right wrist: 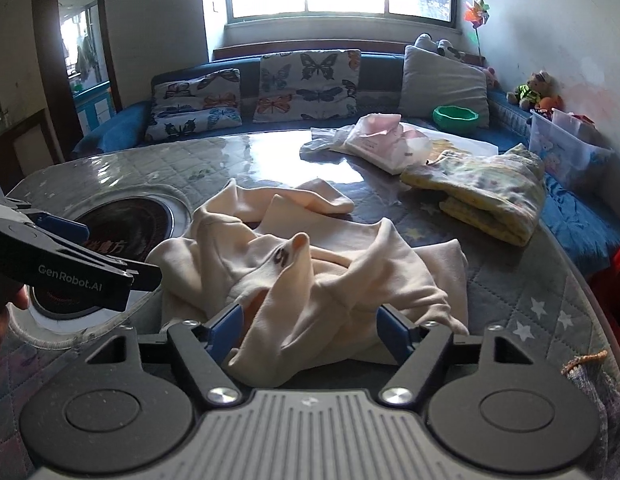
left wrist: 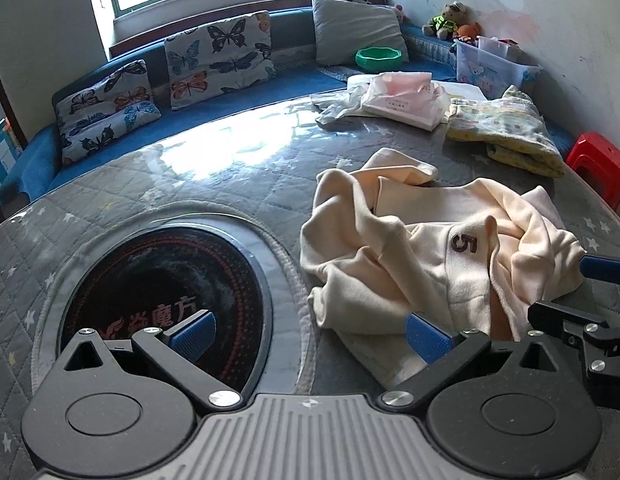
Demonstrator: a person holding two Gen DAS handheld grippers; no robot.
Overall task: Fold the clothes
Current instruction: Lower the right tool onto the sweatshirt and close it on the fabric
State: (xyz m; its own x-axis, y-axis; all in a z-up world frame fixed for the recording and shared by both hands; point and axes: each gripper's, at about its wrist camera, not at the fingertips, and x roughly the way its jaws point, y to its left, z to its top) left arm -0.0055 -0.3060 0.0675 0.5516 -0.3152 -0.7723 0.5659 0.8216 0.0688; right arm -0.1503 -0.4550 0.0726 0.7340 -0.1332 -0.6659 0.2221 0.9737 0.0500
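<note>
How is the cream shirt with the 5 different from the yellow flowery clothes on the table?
The cream shirt lies crumpled and spread out; the yellow flowery clothes are folded into a neat stack. The cream shirt is plain with a brown 5; the flowery clothes have small prints all over. The cream shirt sits right by both open grippers; the flowery clothes lie farther back. Both rest on the grey quilted table.

We record a round table (left wrist: 157,184) under a grey quilted star-print cover and a glossy clear sheet. A black round cooktop (left wrist: 165,304) sits inset in it. On it we list a crumpled cream garment (left wrist: 430,248) marked "5", a folded yellow floral garment (left wrist: 506,132) toward the far right, and beside that a pink packet in clear plastic (left wrist: 402,96), touching it.
</note>
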